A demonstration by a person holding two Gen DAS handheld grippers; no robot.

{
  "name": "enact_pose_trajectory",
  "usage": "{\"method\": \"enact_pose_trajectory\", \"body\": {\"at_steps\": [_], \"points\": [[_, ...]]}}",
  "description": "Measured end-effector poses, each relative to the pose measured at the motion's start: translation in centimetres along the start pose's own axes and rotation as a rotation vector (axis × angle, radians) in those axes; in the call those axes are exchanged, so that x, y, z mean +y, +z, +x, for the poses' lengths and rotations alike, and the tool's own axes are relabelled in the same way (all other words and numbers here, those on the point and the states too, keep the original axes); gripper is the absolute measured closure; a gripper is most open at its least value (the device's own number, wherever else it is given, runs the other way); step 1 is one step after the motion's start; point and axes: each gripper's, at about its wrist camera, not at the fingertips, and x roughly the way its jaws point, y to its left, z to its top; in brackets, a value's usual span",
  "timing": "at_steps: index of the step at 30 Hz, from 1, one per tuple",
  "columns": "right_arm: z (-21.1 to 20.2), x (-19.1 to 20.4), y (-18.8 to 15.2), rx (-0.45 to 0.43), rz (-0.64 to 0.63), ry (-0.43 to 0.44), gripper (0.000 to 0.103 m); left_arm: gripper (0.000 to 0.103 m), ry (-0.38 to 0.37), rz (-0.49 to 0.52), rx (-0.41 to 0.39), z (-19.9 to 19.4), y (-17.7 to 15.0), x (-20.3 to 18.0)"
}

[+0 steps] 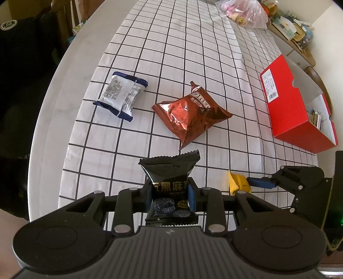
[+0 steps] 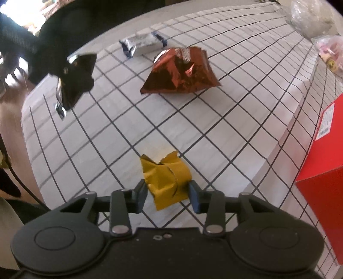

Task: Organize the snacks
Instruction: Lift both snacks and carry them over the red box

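My left gripper [image 1: 170, 196] is shut on a black snack packet [image 1: 170, 171] with gold lettering, held above the checked cloth; it also shows in the right wrist view [image 2: 75, 75]. My right gripper [image 2: 168, 196] is shut on a yellow snack packet [image 2: 166, 178], crumpled between the blue pads; both show in the left wrist view, packet [image 1: 238, 183]. A brown Oreo bag [image 1: 190, 113] [image 2: 182, 73] lies mid-table. A white and blue packet [image 1: 121, 95] [image 2: 142, 44] lies to its left. An open red box [image 1: 298, 107] [image 2: 321, 171] stands at the right.
A white cloth with a black grid [image 1: 171, 53] covers the round table. A clear plastic bag of items [image 1: 246, 12] sits at the far edge. A cluttered shelf [image 1: 293, 28] stands behind the box. A dark chair [image 1: 25, 64] is at the left.
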Motion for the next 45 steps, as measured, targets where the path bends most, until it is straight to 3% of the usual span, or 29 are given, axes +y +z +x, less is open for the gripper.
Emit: {"method": "enact_pose_trajectory", "body": {"at_steps": [12, 26, 36, 45], "points": [[-3.1, -2.3, -1.7, -0.128, 0.177, 0.027, 0.082, 0.072, 0.006, 0.053, -0.002, -0.2, 0.4, -2.3], [-10.1, -7.6, -4.9, -0.325, 0.409, 0.031, 0.082, 0.072, -0.012, 0.152, -0.037, -1.1, 2.0, -8.6], [-15.5, -14.4, -6.6, -0.463, 0.519, -0.04, 0.082, 0.072, -0.032, 0.271, -0.105, -2.1, 4.7, -16.9], [-17.6, -21.3, -8.7, -0.493, 0.603, -0.117, 0.082, 0.072, -0.04, 0.381, -0.152, -1.2, 7.6, -26.1]]}}
